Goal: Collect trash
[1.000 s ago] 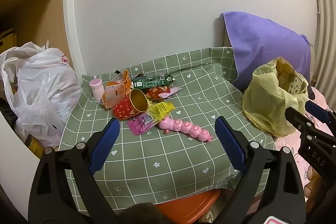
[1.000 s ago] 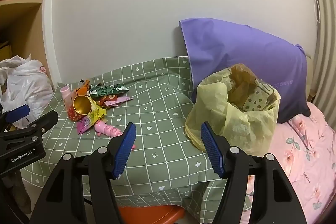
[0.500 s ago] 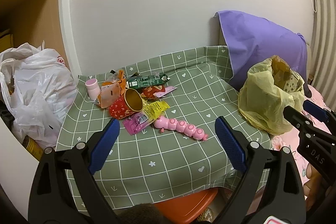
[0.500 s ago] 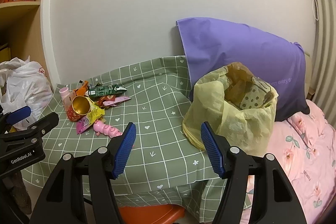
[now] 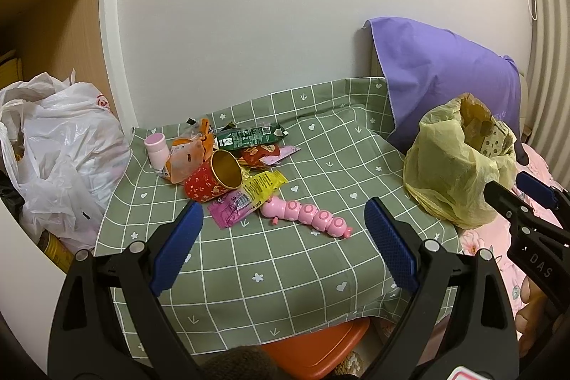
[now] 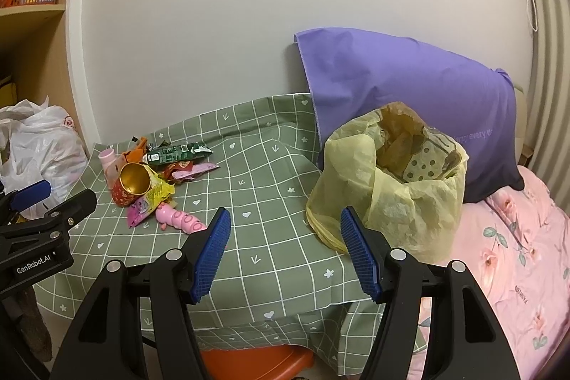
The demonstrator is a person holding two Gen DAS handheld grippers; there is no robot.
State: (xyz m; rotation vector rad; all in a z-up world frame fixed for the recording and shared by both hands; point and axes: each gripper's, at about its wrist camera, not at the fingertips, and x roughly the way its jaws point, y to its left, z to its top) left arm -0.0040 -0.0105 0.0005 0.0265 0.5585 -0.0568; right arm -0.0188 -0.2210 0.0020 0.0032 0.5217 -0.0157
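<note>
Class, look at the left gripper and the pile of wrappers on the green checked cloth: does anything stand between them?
Nothing visible does. The open left gripper faces the pile of crumpled wrappers across bare green checked cloth; the pink segmented caterpillar toy lies just right of that line.

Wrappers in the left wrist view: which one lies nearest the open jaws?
The pink-and-yellow wrapper, in front of the tipped red cup. The green wrapper and red wrapper lie farther back.

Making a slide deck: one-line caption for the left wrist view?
Open left gripper faces littered wrappers on a green tablecloth, yellow bag at right.
</note>
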